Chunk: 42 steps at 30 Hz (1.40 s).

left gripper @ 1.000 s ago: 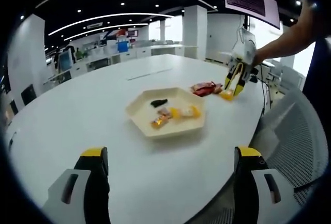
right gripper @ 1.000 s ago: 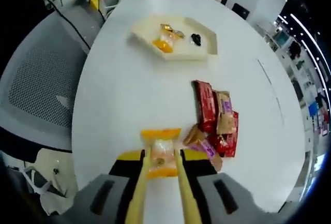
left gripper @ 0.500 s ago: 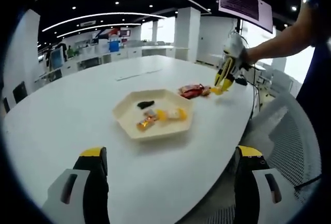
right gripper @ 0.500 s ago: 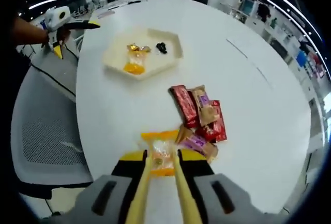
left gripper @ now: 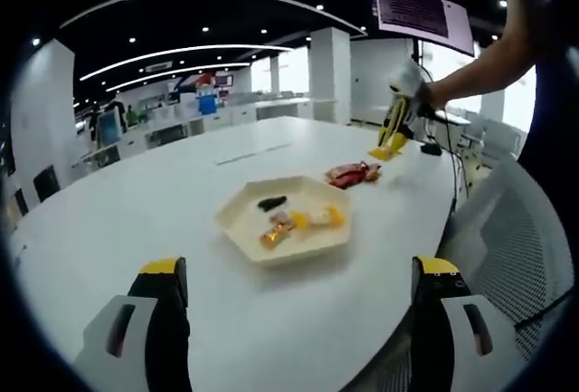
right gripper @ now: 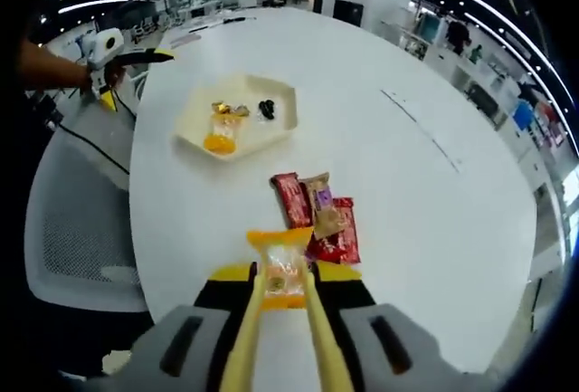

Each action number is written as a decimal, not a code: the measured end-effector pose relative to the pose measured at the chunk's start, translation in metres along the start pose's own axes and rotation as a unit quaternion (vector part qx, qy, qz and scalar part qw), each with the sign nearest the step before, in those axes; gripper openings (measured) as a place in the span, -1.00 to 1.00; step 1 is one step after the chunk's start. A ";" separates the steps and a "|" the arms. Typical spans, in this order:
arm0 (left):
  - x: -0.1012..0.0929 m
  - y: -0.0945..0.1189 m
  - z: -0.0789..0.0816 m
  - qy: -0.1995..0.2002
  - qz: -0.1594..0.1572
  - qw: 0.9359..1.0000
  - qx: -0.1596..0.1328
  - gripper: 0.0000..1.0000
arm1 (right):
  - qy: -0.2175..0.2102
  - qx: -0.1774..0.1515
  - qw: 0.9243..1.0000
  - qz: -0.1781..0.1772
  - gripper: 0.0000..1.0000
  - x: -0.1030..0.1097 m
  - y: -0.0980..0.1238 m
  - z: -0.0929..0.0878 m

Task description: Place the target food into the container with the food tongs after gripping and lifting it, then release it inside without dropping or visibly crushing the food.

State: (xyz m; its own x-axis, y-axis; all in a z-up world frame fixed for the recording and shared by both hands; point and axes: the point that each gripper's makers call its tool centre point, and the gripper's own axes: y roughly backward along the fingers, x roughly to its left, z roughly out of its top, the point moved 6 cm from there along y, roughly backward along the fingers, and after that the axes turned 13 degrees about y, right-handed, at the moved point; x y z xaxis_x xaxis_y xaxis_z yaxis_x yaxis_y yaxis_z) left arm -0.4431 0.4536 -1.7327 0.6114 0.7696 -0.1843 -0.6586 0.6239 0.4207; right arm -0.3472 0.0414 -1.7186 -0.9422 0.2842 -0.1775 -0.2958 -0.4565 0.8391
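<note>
My right gripper [right gripper: 284, 276] is shut on yellow food tongs [right gripper: 246, 324], and the tongs pinch a clear, yellow-edged snack packet [right gripper: 282, 252] held up over the white table. Below and beyond it lies a pile of red and brown snack packets [right gripper: 317, 220]. Farther off sits a cream hexagonal tray [right gripper: 194, 120] holding a few snacks. In the left gripper view that tray [left gripper: 289, 254] is at the centre, the pile [left gripper: 353, 173] behind it, and the right gripper [left gripper: 395, 125] hangs above the table's far edge with the packet [left gripper: 387, 149]. My left gripper [left gripper: 298, 288] is open near the table edge.
The white oval table [right gripper: 407, 193] has a grey mesh chair [right gripper: 77, 229] at its left edge and another mesh chair [left gripper: 516, 247] shows on the right. The left gripper [right gripper: 113, 48] and a hand are beyond the tray. Desks and pillars stand far behind.
The right gripper has risen with the tongs and packet, so the pile and tray look farther below. The left gripper's camera shifted slightly; its jaws stay open.
</note>
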 end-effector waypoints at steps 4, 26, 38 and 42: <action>-0.003 -0.003 -0.004 0.019 -0.013 1.000 0.014 0.99 | -0.008 -0.011 1.000 -0.006 -0.55 -0.004 0.004 0.003; -0.009 -0.003 0.001 0.014 -0.030 0.999 0.000 0.99 | -0.007 -0.003 1.000 -0.028 -0.54 -0.001 0.008 0.027; -0.011 -0.004 -0.001 0.012 -0.039 0.999 0.004 0.99 | 0.017 -0.011 1.000 -0.022 -0.54 -0.001 0.000 0.060; -0.010 -0.003 -0.001 0.011 -0.035 0.999 0.006 0.99 | 0.031 -0.017 0.999 -0.014 -0.54 -0.001 -0.006 0.073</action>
State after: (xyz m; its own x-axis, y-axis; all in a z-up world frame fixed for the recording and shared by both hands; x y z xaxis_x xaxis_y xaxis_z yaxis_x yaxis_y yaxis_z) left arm -0.4476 0.4436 -1.7331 0.6463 0.7264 -0.2337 -0.6085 0.6754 0.4166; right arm -0.3333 0.1055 -1.6856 -0.9413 0.2450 -0.2322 -0.3257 -0.4781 0.8157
